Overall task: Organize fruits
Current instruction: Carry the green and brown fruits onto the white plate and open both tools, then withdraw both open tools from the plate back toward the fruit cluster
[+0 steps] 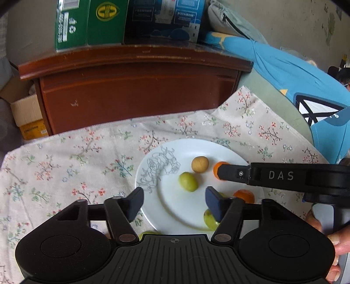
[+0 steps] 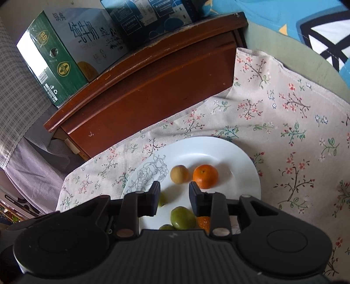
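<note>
Soft, even daylight, fisheye views

Edges bow and darken at the corners; milk cartons (image 1: 91, 21) beyond the tongs look slightly blurred.

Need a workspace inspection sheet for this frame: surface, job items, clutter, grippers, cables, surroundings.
Surface: floral cloth under a white plate with a line-drawn flower on its rim.
Job's things: on the plate, one whole orange, a tan fruit, green fruits; a second orange at the near rim, partly hidden.
Clutter: nothing seen on the cloth.
Grippers: left hand-held gripper open over the plate's near part; right hand-held gripper open, empty, above the fruit.
Cables: nothing seen.
Surroundings: wooden cabinet behind, green carton and blue carton on top; blue fabric to the right.
</note>
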`<state>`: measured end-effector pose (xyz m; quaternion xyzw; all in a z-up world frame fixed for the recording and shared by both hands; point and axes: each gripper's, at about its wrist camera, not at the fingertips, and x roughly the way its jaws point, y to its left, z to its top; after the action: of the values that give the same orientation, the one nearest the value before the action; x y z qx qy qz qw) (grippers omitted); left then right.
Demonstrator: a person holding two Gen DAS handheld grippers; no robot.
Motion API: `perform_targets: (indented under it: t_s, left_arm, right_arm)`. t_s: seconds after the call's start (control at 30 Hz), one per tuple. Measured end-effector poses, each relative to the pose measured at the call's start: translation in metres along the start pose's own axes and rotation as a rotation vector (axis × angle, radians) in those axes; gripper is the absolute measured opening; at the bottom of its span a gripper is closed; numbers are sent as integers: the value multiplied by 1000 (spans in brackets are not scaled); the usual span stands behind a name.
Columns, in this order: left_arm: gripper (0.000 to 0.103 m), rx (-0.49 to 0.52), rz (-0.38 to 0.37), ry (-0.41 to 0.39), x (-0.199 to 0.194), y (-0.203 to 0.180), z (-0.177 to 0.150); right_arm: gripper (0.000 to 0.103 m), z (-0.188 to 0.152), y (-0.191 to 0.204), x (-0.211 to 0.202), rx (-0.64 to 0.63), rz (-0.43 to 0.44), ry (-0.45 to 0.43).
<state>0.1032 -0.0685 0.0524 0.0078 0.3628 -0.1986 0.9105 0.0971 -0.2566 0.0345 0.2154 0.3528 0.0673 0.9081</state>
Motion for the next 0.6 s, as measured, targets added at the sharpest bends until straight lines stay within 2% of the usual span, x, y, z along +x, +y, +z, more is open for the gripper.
perform_targets:
  t_s: [0.17, 0.33, 0.6]
  left_arm:
    - [81, 10, 37, -19, -17, 1, 4]
    - [82, 35, 74, 11, -27, 4, 2]
    - [82, -13, 108, 29, -49, 27, -2]
  right_arm:
    - [32, 1, 5, -5, -15, 2, -8]
    - [36, -2, 8, -13, -17, 18, -5]
    - [36, -14, 17, -29, -42, 36, 4]
